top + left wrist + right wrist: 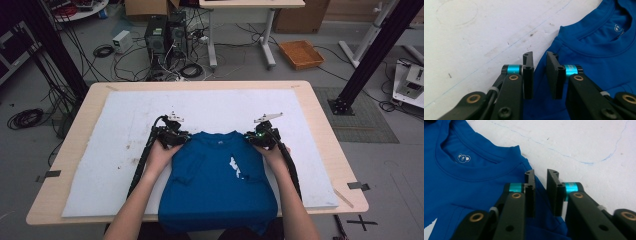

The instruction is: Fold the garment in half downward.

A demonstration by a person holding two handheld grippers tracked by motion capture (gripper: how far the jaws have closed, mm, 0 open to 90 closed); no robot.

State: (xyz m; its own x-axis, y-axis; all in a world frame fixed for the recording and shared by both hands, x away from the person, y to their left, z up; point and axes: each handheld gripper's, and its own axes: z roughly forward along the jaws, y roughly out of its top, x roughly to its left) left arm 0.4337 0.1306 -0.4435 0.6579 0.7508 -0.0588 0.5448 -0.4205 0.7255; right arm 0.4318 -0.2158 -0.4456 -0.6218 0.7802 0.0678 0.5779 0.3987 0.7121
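A blue T-shirt [217, 185] lies folded on the white mat [225, 102], collar toward the far side, with its lower part hanging over the table's near edge. My left gripper [175, 134] rests at the shirt's left shoulder corner. In the left gripper view its jaws [539, 56] stand a little apart over the edge of the blue fabric [599, 50], pressing on nothing. My right gripper [260, 136] sits at the right shoulder corner. Its jaws [541, 173] also show a narrow gap above the shirt's edge [461, 182].
The mat covers most of the wooden table [320, 115] and has smudges and faint blue pen lines [584, 161]. Beyond the table, on the floor, are computer towers [165, 32], cables and an orange tray [301, 54]. Black frame posts [370, 60] stand at both sides.
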